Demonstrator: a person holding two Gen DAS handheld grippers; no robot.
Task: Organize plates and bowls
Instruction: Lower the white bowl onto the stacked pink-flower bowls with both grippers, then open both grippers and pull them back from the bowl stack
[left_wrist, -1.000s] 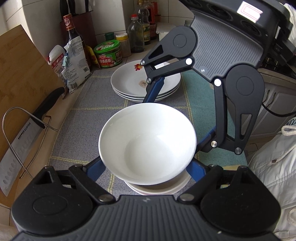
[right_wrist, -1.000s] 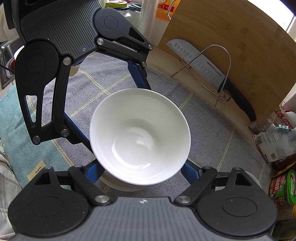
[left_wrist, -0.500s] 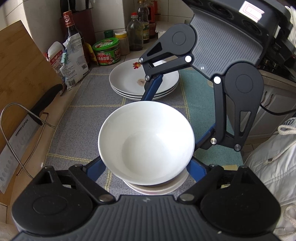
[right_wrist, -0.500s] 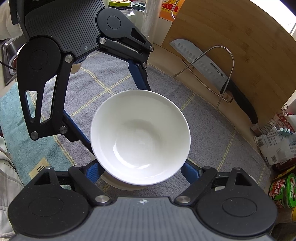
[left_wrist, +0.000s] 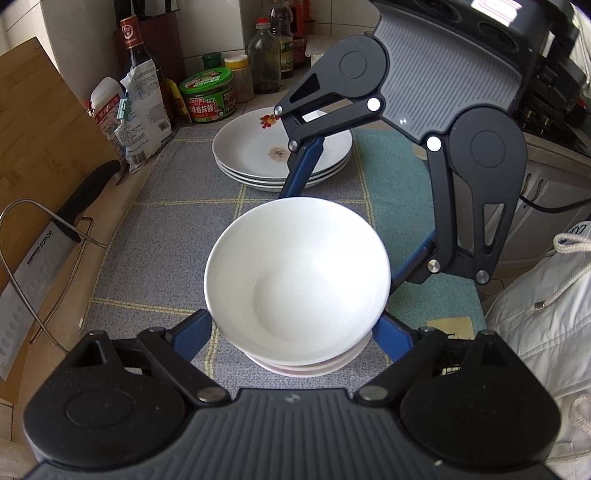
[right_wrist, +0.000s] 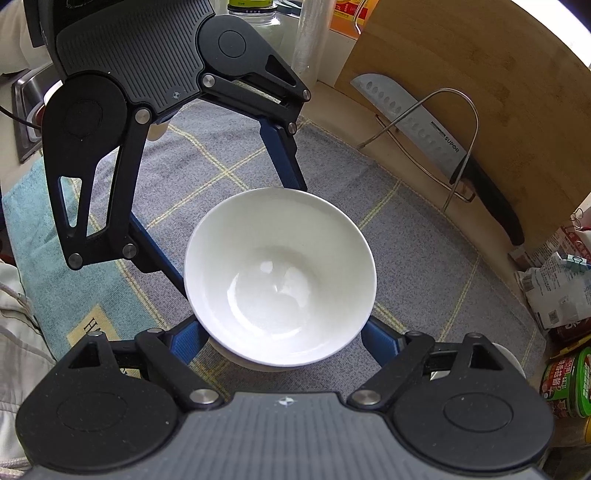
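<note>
Two grippers share one bowl (left_wrist: 297, 277) right now, meeting it from opposite sides over the grey cloth (left_wrist: 155, 229) on the desk. Nearest the lens in the left wrist view, the left gripper (left_wrist: 295, 332) has its blue fingers (left_wrist: 194, 334) apart at 9 and 3 o'clock of the bowl, hugging its lower wall; whether the pads press, I cannot tell. The bowl sits nested on other bowls (left_wrist: 314, 363), whose rims peek out beneath at 6 o'clock.

Across the bowl, the right gripper (left_wrist: 354, 206) reaches in from 1 o'clock, one blue finger dropping behind the far rim. Its fingers are opening, the bowl between them, and the right wrist view shows slivers of gap beside the bowl (right_wrist: 279, 275), so I'd call that grip let go. Neither hand is nearer; a round bowl offers no long axis, so what matters is that it sits dead centre between both pairs of fingers, and each must back straight out along its own line without nudging the pile.

Farther off, at 12 o'clock, the plates (left_wrist: 258, 147) are stacked, the top one printed with a small red figure. Only the left view shows them; the right view instead gives the knife (right_wrist: 424, 129) on its wire rack against the board (right_wrist: 480, 92), and the left gripper (right_wrist: 229, 221) looming at 11 o'clock.
</note>
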